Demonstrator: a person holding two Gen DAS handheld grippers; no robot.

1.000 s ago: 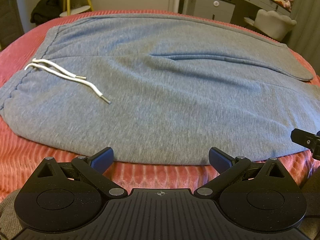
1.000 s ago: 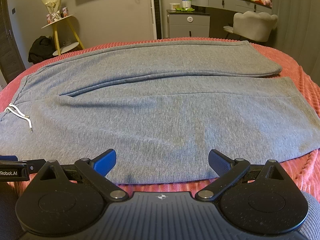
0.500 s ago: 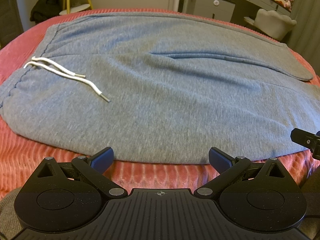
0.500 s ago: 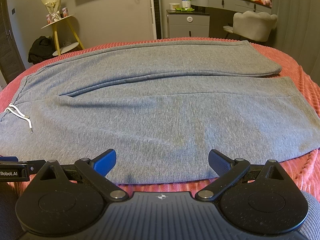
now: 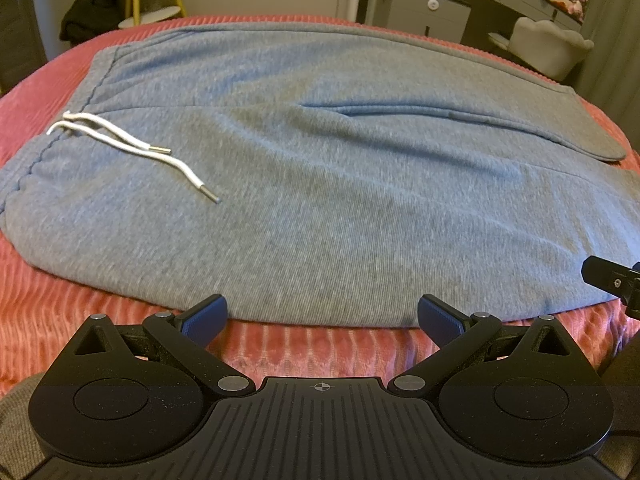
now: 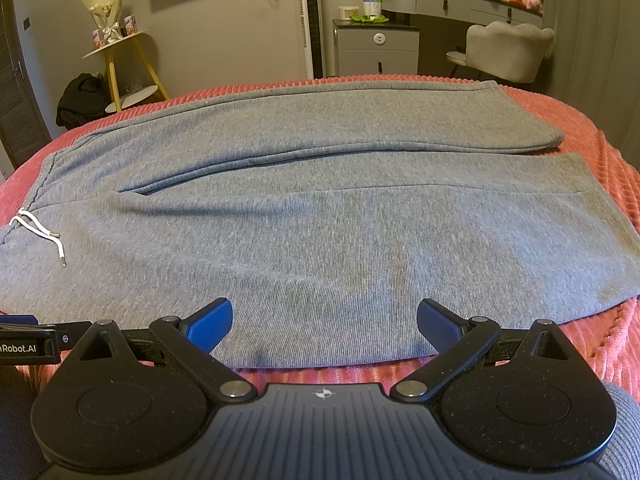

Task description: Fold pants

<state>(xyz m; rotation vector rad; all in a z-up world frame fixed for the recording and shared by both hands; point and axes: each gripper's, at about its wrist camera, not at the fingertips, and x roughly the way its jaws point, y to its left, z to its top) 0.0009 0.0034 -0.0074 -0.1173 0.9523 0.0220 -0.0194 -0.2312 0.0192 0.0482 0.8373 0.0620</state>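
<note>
Grey sweatpants lie flat across a red ribbed bedspread, waistband to the left and both legs to the right. A white drawstring lies on the waist area. My left gripper is open and empty, just in front of the near edge of the pants below the waist part. The pants also show in the right wrist view, with the drawstring at far left. My right gripper is open and empty, over the near edge of the near leg.
Beyond the bed stand a yellow-legged side table, a dark bag on the floor, a grey cabinet and a pale chair. The bedspread's near strip lies between the grippers and the pants.
The left view has tilted slightly, so the pants sit a little lower in frame. The right gripper has barely moved. Both grippers stay open.
</note>
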